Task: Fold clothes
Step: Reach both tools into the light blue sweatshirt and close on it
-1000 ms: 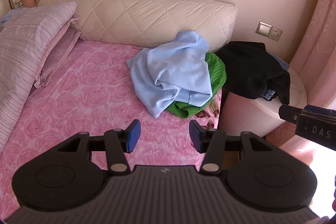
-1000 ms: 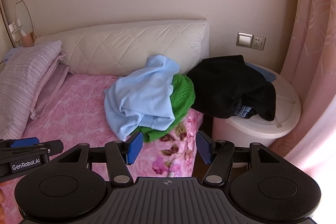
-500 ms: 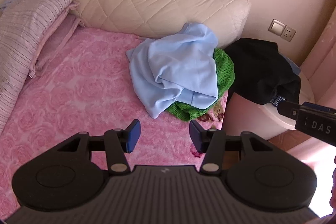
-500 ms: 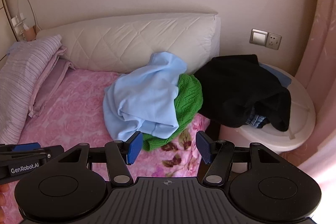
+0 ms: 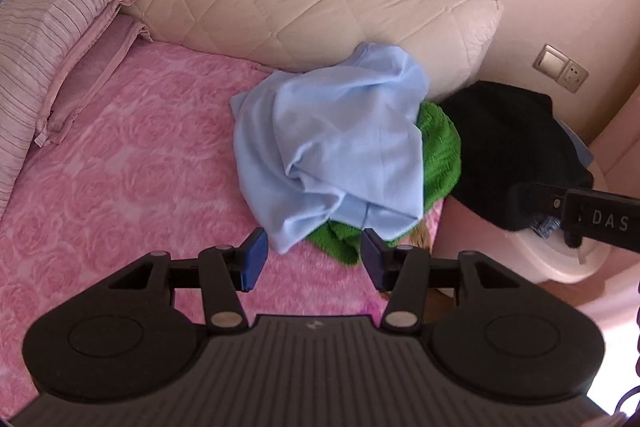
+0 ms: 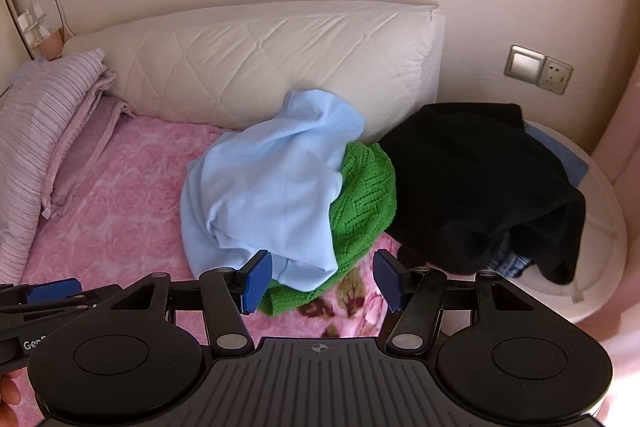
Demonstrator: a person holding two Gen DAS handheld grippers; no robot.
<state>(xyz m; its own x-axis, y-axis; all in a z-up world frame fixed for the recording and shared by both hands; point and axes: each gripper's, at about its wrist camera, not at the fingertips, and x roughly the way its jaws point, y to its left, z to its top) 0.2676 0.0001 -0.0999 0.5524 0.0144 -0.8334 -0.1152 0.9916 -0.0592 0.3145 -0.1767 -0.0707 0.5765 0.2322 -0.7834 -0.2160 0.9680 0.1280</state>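
Both claws, left claw [image 5: 313, 259] and right claw [image 6: 322, 285], are hanging released before the blue shirt [image 5: 336, 155], which is lying crumpled over a green sweater [image 6: 362, 195] against the headboard [image 6: 260, 67]. Step: approach. Next: grasping the shirt's near edge.

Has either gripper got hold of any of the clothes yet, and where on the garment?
Nothing is held. The left gripper and right gripper are both open, short of the light blue garment on the green knit.
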